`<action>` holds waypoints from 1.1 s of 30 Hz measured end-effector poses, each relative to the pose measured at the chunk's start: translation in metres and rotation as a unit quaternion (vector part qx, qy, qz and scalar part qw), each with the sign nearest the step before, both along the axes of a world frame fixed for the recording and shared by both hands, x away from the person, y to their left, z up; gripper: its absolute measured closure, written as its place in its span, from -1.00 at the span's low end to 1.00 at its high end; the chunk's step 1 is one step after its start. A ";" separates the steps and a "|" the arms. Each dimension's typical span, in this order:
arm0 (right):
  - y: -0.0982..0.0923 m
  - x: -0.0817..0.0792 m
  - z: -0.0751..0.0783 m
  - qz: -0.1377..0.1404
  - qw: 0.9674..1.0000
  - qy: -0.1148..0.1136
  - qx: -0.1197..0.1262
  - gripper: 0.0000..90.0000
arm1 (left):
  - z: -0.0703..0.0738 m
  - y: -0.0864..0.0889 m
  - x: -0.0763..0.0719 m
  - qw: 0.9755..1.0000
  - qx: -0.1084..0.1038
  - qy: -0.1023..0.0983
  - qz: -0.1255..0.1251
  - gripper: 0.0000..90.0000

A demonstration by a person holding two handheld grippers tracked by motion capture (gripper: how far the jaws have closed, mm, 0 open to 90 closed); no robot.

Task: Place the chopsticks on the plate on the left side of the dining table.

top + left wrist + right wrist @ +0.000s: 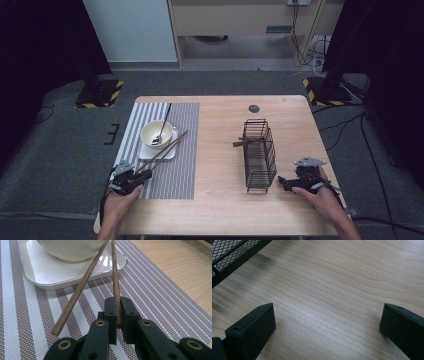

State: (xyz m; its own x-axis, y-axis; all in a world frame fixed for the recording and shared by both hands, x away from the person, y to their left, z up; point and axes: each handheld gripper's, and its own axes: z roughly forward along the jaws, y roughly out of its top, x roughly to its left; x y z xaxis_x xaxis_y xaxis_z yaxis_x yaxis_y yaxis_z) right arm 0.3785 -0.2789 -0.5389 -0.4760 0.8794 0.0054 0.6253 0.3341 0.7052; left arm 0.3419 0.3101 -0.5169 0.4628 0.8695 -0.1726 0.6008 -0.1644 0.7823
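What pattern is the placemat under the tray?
Brown-grey weave with white stripes on the placemat, clearest in the left gripper view.

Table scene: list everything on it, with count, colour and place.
table: one, light wood, centre
placemat: one, grey striped, table's left half
tray: one, white, on placemat
bowl: one, cream, on tray
spoon: one, dark, in bowl
chopsticks: two, brown, leaning against tray and bowl; one clamped
wire basket: one, black, lying on table's right half
left gripper: black, shut on one chopstick
right gripper: black, open over bare wood beside basket
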 end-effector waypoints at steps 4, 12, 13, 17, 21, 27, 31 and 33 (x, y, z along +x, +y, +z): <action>0.000 0.000 0.000 0.000 1.000 0.000 0.000 -1.00 | -0.002 0.000 0.001 1.000 0.005 0.010 0.001 0.86; 0.000 0.000 0.000 0.000 1.000 -0.001 0.000 -1.00 | -0.002 -0.003 0.002 1.000 -0.003 0.014 0.009 0.86; 0.000 0.000 0.000 0.000 1.000 -0.001 0.000 -1.00 | -0.002 -0.003 0.002 1.000 -0.003 0.015 0.008 0.86; 0.000 0.000 0.000 0.000 1.000 0.000 0.000 -1.00 | -0.001 -0.005 0.003 1.000 -0.007 0.015 0.014 0.86; 0.000 0.000 0.000 0.000 1.000 0.000 0.000 -1.00 | -0.001 -0.006 0.004 1.000 -0.010 0.022 0.018 0.86; 0.000 0.000 0.000 0.000 1.000 0.000 0.000 -1.00 | -0.002 -0.008 0.005 0.999 -0.014 0.024 0.021 0.86; 0.000 0.000 0.000 0.001 1.000 0.000 0.000 -1.00 | -0.002 -0.009 0.006 0.999 -0.014 0.027 0.024 0.86; 0.000 0.000 0.000 0.001 1.000 0.000 0.000 -1.00 | -0.001 -0.009 0.006 0.999 -0.014 0.028 0.027 0.86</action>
State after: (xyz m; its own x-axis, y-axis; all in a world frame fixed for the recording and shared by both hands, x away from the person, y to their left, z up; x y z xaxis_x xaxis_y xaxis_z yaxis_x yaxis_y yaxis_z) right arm 0.3786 -0.2789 -0.5390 -0.4770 0.8789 0.0049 0.6245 0.3350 0.7055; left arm 0.3478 0.3014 -0.5181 0.4049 0.8872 -0.2212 0.6514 -0.1101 0.7507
